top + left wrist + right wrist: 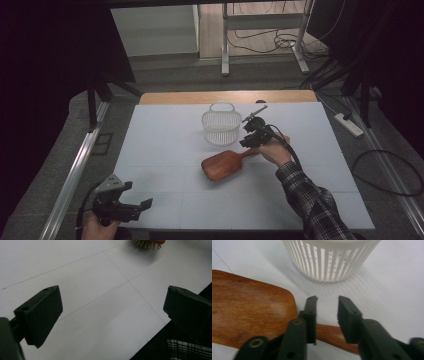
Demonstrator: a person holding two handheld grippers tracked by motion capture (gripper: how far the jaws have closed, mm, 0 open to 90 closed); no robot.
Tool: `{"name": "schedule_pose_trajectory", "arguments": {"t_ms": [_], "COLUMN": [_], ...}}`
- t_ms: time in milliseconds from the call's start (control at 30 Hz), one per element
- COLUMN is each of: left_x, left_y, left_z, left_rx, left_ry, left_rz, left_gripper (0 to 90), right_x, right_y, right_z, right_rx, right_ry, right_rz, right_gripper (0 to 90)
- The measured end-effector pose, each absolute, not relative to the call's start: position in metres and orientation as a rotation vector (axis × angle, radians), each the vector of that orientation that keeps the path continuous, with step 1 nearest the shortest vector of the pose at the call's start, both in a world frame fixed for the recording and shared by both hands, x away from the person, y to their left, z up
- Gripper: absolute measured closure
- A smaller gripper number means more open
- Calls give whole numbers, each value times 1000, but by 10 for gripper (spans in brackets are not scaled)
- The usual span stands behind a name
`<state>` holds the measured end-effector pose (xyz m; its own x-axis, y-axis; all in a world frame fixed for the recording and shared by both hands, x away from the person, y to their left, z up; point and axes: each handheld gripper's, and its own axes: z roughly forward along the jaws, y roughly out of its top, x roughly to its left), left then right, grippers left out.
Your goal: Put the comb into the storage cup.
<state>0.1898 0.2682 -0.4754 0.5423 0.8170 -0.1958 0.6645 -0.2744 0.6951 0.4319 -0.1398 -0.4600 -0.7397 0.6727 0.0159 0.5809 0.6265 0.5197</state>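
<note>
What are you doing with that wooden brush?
A person is working the right gripper over the handle of a wooden hairbrush lying on the white table, beside a white basket. The handle sits between the jaws; whether they pinch it yet is unclear. The left gripper waits open at the table's near edge.

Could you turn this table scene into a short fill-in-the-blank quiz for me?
1. The wooden brush lies on the table with its bristles facing ____.
2. The right gripper has its fingers on either side of the brush's ____.
3. The white basket stands ____ on the table, beyond the brush.
4. The left gripper holds ____ between its fingers.

Missing words: down; handle; upright; nothing
</note>
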Motion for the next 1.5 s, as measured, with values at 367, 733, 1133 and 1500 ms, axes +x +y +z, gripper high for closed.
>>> {"name": "schedule_pose_trajectory", "arguments": {"t_ms": [367,733,1133,1500], "left_x": [190,189,189,189], "left_y": [268,268,268,268], "left_z": [-475,-475,-475,-475], "left_rx": [2024,2028,2027,2029], "left_ry": [1191,1184,1182,1179], "left_rz": [256,256,257,257], "left_gripper": [31,31,31,31], "right_x": [435,436,438,433], "right_y": [-137,-135,-130,-137], "right_z": [-466,-480,-498,-500], "right_rx": [1049,1061,1045,1030], "right_ry": [2686,2701,2726,2755], "right_rz": [770,726,646,639], "right_gripper": [893,893,893,893]}}
